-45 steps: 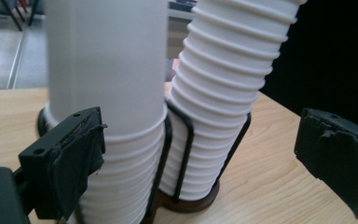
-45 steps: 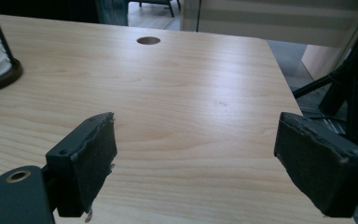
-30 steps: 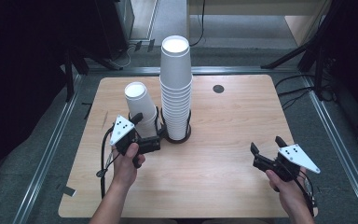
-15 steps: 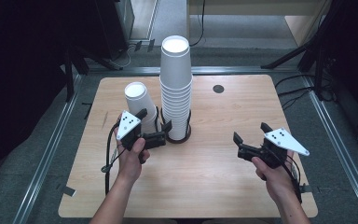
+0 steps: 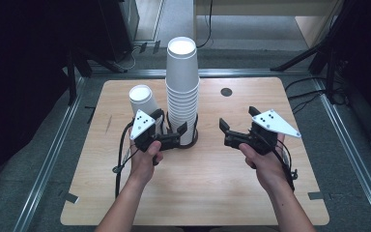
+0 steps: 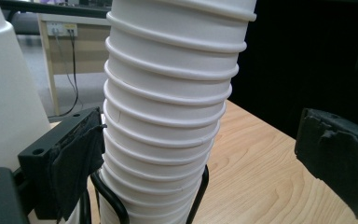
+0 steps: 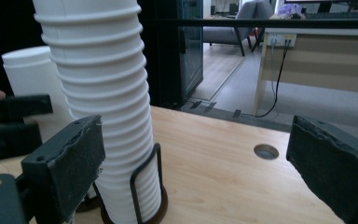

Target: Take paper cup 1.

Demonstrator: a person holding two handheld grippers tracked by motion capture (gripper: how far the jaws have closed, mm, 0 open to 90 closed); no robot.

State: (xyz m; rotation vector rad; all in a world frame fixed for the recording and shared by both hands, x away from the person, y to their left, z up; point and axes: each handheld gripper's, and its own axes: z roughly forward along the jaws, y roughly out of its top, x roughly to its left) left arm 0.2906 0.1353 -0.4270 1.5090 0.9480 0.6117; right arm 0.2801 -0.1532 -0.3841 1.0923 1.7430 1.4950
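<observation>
I have both grippers wide open: my left gripper [image 5: 178,134] around the paper cup stack [image 5: 182,92] in its wire holder [image 5: 192,137], my right gripper [image 5: 225,131] near. I judge only 1 separate cup [image 5: 144,104] is done.

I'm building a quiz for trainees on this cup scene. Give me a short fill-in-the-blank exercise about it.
1. The tall stack of paper cups stands in a black wire ____.
2. A single cup stands upside down on the stack's ____ in the high view.
3. The left gripper and the right gripper both have their jaws ____.
4. The table top is made of ____.

Missing words: holder; left; open; wood
</observation>
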